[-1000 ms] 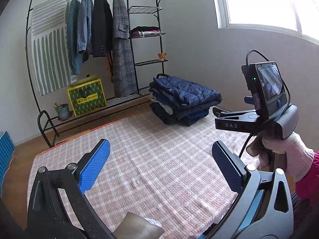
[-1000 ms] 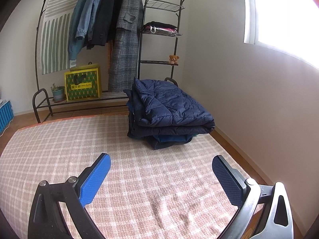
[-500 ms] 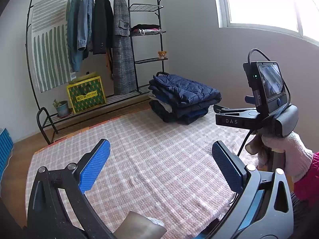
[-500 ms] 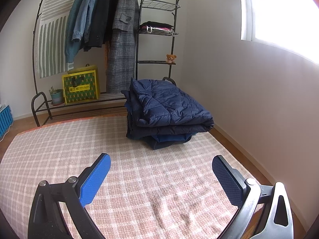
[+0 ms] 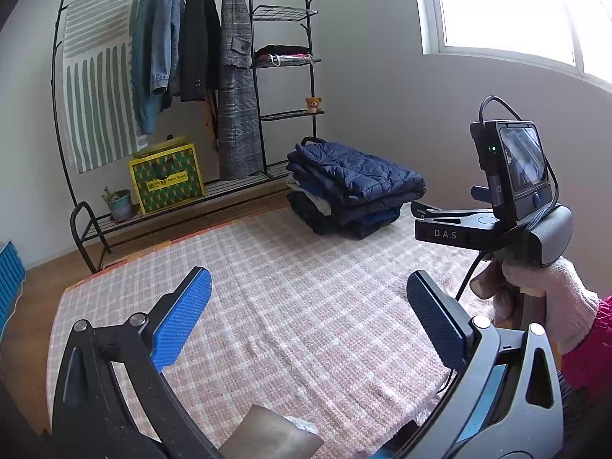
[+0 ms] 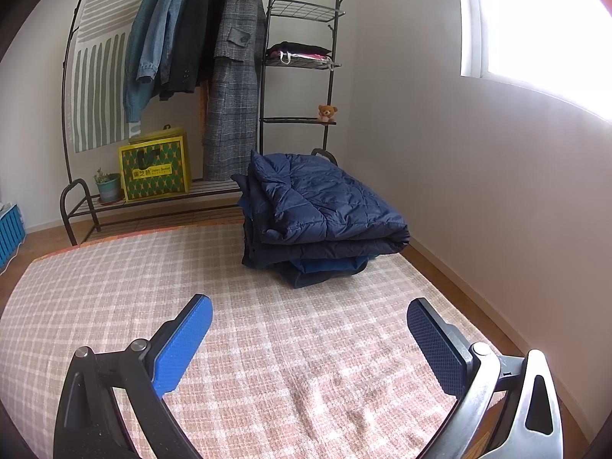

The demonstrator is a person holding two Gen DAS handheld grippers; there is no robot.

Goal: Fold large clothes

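**A:** Where do the clothes lie relative to the grippers?

**B:** In the right wrist view, the stack of folded dark blue jackets (image 6: 325, 210) sits at frame centre, ahead of the right gripper (image 6: 310, 340), on the far edge of the checked rug (image 6: 114, 287). Its long axis runs left to right. In the left wrist view the stack (image 5: 355, 187) sits upper right of centre, well apart from the left gripper (image 5: 310, 317).

**A:** And the jaws?

**B:** Both are spread wide, holding nothing. The right one looks nearer the stack.
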